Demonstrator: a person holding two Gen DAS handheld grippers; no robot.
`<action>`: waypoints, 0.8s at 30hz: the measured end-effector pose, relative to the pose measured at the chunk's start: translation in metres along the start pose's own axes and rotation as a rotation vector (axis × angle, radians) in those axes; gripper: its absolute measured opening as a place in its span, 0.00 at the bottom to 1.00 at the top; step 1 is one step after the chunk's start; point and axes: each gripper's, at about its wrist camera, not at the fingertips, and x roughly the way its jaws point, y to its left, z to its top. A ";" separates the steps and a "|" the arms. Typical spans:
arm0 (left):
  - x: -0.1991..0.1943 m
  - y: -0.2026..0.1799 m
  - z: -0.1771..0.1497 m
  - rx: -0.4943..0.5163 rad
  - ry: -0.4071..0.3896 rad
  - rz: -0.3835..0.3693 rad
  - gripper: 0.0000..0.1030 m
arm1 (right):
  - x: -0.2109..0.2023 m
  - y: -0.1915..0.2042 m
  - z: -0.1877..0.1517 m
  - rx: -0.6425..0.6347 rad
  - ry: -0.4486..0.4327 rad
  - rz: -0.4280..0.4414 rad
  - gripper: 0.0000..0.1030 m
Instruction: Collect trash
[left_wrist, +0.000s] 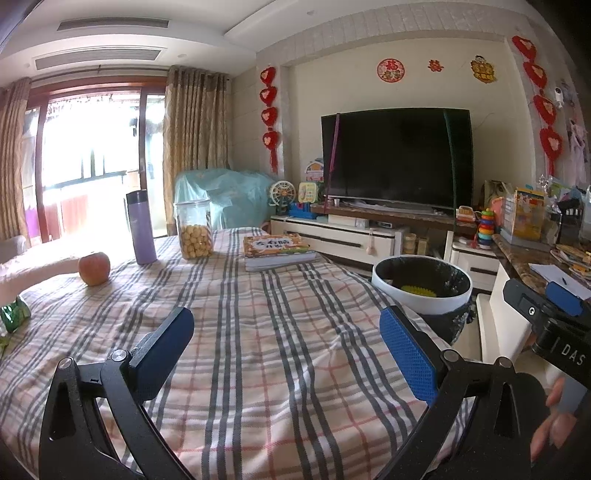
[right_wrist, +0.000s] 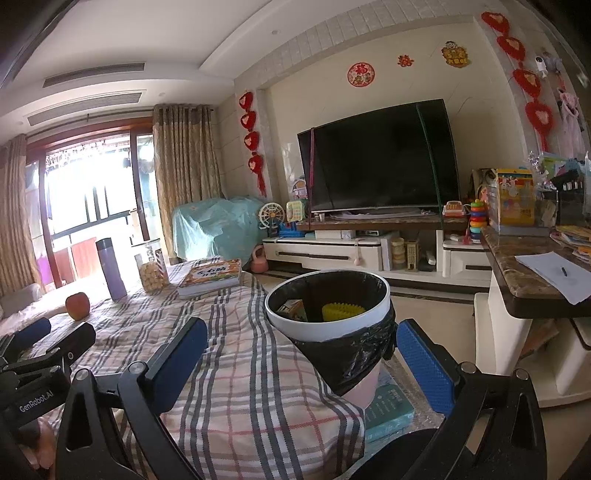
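Observation:
A white trash bin lined with a black bag stands just off the table's right edge. In the right wrist view the bin holds a yellow spiky item and a small carton. A crumpled green wrapper lies at the far left edge of the plaid tablecloth. My left gripper hovers open over bare cloth with nothing between its fingers. My right gripper is open too, low in front of the bin and holding nothing.
On the table's far side stand an apple, a purple flask, a cookie jar and stacked books. A teal box lies on the floor by the bin. A marble counter juts in at right.

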 end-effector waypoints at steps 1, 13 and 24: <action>0.000 0.000 0.000 0.002 0.001 0.000 1.00 | 0.000 0.000 0.000 -0.001 0.001 0.000 1.00; 0.000 -0.003 -0.001 0.003 0.006 -0.007 1.00 | -0.001 0.001 0.000 0.002 0.001 0.004 1.00; 0.000 -0.003 -0.002 0.004 0.009 -0.013 1.00 | -0.005 0.005 0.002 0.004 -0.005 0.013 1.00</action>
